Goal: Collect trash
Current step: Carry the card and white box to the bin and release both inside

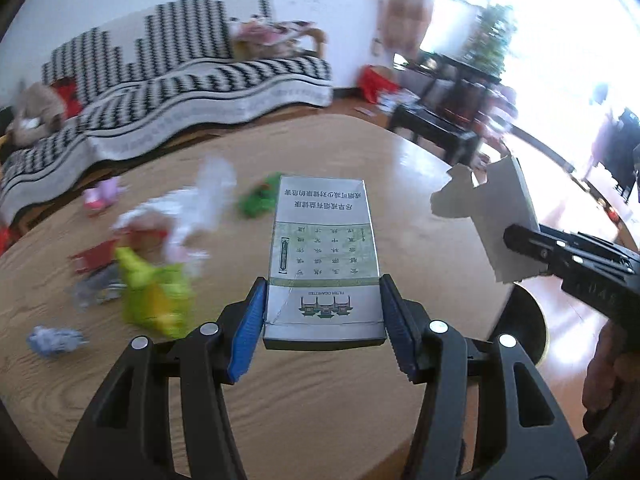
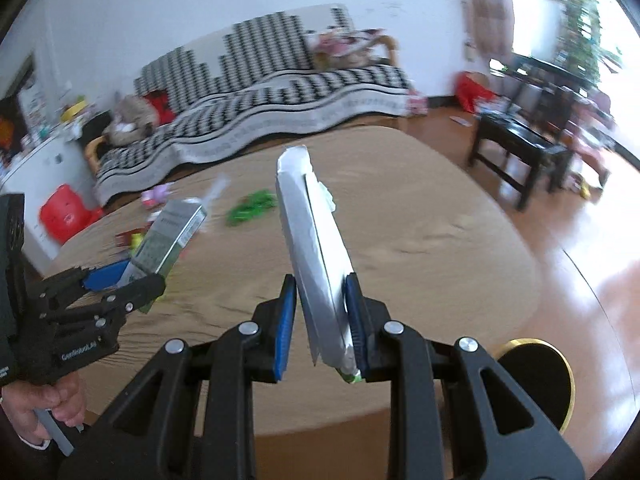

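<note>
My left gripper (image 1: pixel 323 284) is shut on a grey-green cigarette box (image 1: pixel 324 240), its blue pads pressing the box's two sides above the wooden table (image 1: pixel 360 152). My right gripper (image 2: pixel 320 282) is shut on a flattened white cardboard piece (image 2: pixel 308 220) that stands on edge between its pads. In the left wrist view, the right gripper (image 1: pixel 516 240) and its cardboard piece (image 1: pixel 492 208) show at the right. The right wrist view has the left gripper (image 2: pixel 132 276) and box (image 2: pixel 172 232) at the left. More trash lies on the table: a green wrapper (image 1: pixel 260 200), a yellow-green bag (image 1: pixel 156 296), white plastic (image 1: pixel 204 196).
A pink scrap (image 1: pixel 102 196), a red wrapper (image 1: pixel 92 258) and a blue-white crumple (image 1: pixel 54 340) lie on the table's left. A zigzag-covered sofa (image 1: pixel 180 80) stands behind, a black bench (image 2: pixel 516 140) to the right. A gold-rimmed round object (image 2: pixel 532 380) sits below the table's near edge.
</note>
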Demonstrator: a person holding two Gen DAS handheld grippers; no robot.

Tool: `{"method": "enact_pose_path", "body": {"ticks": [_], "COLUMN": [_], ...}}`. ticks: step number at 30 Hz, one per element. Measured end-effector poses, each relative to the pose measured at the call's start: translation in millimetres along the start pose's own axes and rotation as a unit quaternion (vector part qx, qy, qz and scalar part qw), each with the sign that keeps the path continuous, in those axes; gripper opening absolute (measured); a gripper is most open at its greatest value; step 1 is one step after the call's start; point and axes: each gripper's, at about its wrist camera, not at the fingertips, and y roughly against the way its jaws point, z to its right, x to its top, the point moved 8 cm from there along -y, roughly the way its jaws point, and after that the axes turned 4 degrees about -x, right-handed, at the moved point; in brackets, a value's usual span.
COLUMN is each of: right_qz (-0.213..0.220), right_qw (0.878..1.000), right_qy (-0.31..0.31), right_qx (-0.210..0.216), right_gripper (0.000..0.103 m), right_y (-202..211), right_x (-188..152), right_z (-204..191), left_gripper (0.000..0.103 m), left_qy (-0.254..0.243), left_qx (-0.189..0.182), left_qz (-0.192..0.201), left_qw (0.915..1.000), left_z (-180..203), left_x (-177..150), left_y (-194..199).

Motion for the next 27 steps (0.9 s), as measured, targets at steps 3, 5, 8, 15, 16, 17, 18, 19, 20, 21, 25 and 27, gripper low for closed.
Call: {"method": "enact_pose_path", "body": {"ticks": [3,5,8,15,16,17,18,19,20,21,25,27], "right_qz": [-0.005,-0.01,-0.018,-0.06,-0.065,-0.07,-0.076,-0.082,-0.091,-0.098,-0.11,-0.111], "right_qw": [0.999,0.997,0.992,0.974,0.971,0.969,0.967,0.964,0.962,0.959,0.954,0.954], "right_qy": [-0.032,-0.057,-0.09,-0.173,-0.181,-0.188,-0.198,-0.207,-0.217,-0.224,-0.243,-0.244], "right_qx": [-0.032,-0.055,-0.084,-0.134,-0.139,-0.142,-0.143,-0.144,-0.142,-0.139,-0.134,-0.133], "right_gripper": [0.026,0.026,0.026,0.026,0.026,0.026,0.026,0.026,0.026,0.026,0.026,0.026], "right_y": [9.2,16.0,24.5,40.3,41.8,42.3,43.0,43.2,42.7,41.1,40.8,41.3], "right_x": [-13.9,-25.0,-42.2,-104.3,-111.4,-117.9,-125.5,-132.0,-138.5,-141.4,-152.5,-153.3], "right_z": [53.1,90.3,137.2,240.6,250.8,259.0,268.2,276.1,283.0,283.6,294.2,296.2], "left_gripper": [0.055,0.055,0.055,0.055,0.055,0.055,0.055,0.055,0.055,0.055,0.055,0.055], "left_qy": [-0.02,-0.035,-0.05,-0.092,-0.097,-0.104,-0.11,-0.116,-0.127,-0.138,-0.152,-0.153], "left_qx": [-0.025,-0.046,-0.075,-0.142,-0.148,-0.157,-0.163,-0.168,-0.175,-0.181,-0.199,-0.2], "left_qz": [-0.007,-0.008,-0.01,-0.036,-0.041,-0.052,-0.059,-0.066,-0.076,-0.087,-0.122,-0.134], "left_qw": [0.9995,0.9983,0.9958,0.985,0.9835,0.9807,0.9787,0.9766,0.9733,0.9698,0.9604,0.9585], "left_z": [36.5,66.1,107.7,208.8,219.4,234.5,245.0,254.6,267.7,279.2,303.8,306.6], "left_x": [1.0,1.2,-0.4,-25.3,-30.2,-37.2,-42.3,-47.1,-54.7,-63.8,-87.8,-94.2], "left_y": [-16.6,-27.9,-43.9,-85.7,-89.2,-96.1,-101.0,-105.6,-112.1,-117.9,-140.4,-150.8]}}
